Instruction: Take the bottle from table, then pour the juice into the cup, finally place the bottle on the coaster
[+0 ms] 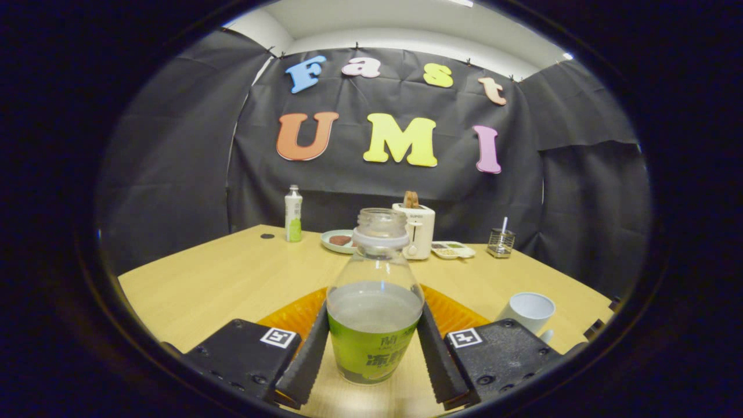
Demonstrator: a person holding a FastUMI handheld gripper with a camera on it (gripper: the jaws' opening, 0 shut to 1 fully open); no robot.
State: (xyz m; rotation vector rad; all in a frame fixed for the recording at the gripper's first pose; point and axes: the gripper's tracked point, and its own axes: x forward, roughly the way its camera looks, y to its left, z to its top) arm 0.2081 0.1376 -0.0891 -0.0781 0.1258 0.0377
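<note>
A clear, uncapped bottle (374, 325) with a green label stands upright between my fingers, partly filled with cloudy juice. My gripper (373, 316) is shut on the bottle, one finger (310, 354) against its left side and the other finger (435, 354) against its right side. The bottle's base sits low over the wooden table (220, 284); whether it touches the table I cannot tell. An orange ribbed coaster (458, 313) lies just beyond the bottle, partly hidden by it and by the fingers. A white cup (531, 312) stands to the right of the coaster, beyond the right finger.
Along the table's far edge stand a white-and-green bottle (293, 215), a pale plate (338, 240) with something brown on it, a white toaster (417, 231), a small divided tray (453, 249) and a mesh holder (500, 241). A small black disc (267, 235) lies far left.
</note>
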